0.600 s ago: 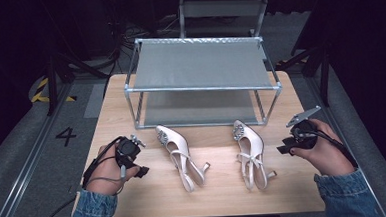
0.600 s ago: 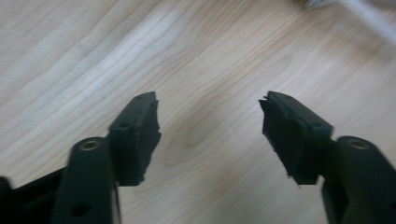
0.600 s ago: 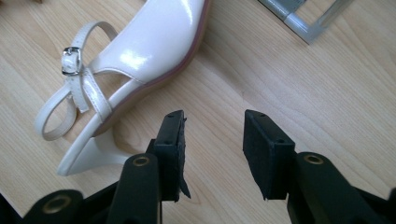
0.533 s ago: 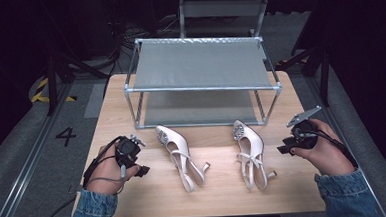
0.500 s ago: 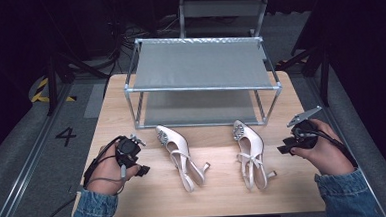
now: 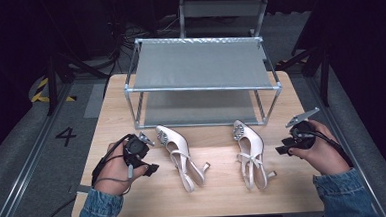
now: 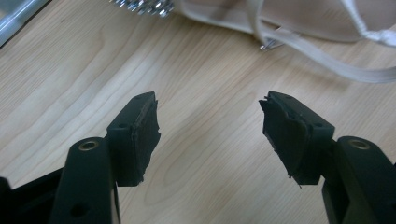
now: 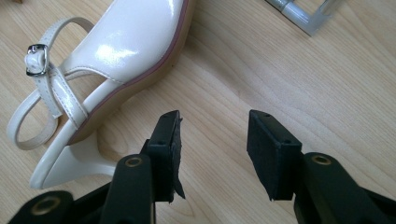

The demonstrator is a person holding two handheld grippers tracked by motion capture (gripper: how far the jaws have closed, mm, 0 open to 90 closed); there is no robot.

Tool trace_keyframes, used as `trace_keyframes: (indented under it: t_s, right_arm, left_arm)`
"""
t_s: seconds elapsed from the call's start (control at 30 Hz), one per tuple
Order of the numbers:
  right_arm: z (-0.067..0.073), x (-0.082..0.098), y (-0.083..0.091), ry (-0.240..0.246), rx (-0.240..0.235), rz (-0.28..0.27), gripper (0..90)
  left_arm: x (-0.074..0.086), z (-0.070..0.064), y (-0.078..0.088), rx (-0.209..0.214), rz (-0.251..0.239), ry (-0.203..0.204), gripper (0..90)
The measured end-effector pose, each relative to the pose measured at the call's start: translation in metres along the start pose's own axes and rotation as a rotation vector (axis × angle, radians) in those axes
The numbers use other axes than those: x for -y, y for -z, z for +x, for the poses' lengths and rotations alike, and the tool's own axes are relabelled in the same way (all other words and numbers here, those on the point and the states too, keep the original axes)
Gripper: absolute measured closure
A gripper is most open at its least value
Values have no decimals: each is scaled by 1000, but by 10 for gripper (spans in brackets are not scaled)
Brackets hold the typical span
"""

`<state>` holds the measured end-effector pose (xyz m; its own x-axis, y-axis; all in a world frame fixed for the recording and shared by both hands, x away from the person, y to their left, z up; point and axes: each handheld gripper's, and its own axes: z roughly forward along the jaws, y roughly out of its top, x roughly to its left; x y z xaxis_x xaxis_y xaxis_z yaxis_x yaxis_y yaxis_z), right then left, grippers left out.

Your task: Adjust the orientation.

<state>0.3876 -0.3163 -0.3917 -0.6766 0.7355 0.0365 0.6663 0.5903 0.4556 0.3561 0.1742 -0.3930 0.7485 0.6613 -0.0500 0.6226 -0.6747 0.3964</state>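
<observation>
High view: L gripper (image 6: pixel 142 152) at 9 o'clock of left shoe (image 6: pixel 179 154); R gripper (image 6: pixel 297 139) at 3 o'clock of right shoe (image 6: pixel 249 153); rack (image 6: pixel 202 88) at 12.

L gripper view: jaws wide, empty, shoe strap (image 7: pixel 327 65) at 1 o'clock.

R gripper view: jaws part-open, empty, shoe (image 8: pixel 116 60) at 10 o'clock.

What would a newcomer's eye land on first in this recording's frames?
Two cream patent slingback shoes with jewelled toes lie side by side on the pale wooden table: the left shoe and the right shoe. Behind them stands a grey metal-framed two-tier rack. The left gripper and right gripper flank the shoes, jaws open, holding nothing.
</observation>
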Motion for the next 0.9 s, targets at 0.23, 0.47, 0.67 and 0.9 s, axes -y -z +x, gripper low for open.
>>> trace_keyframes:
  t_s: [0.23, 0.47, 0.67, 0.9]
  right_arm:
    - [1, 2, 0, 4, -1, -7, 547]
    - [2, 7, 1, 2, -1, -10, 544]
    - [1, 13, 3, -4, 11, -11, 543]
    - [0, 18, 5, -13, 16, -10, 544]
  left_arm:
    - [-8, -5, -18, 46, -30, -77, 383]
    - [-16, -9, -37, 122, -57, -99, 457]
    - [-24, -8, -53, 146, -74, -99, 549]
    - [-28, -10, -55, 197, -57, -32, 845]
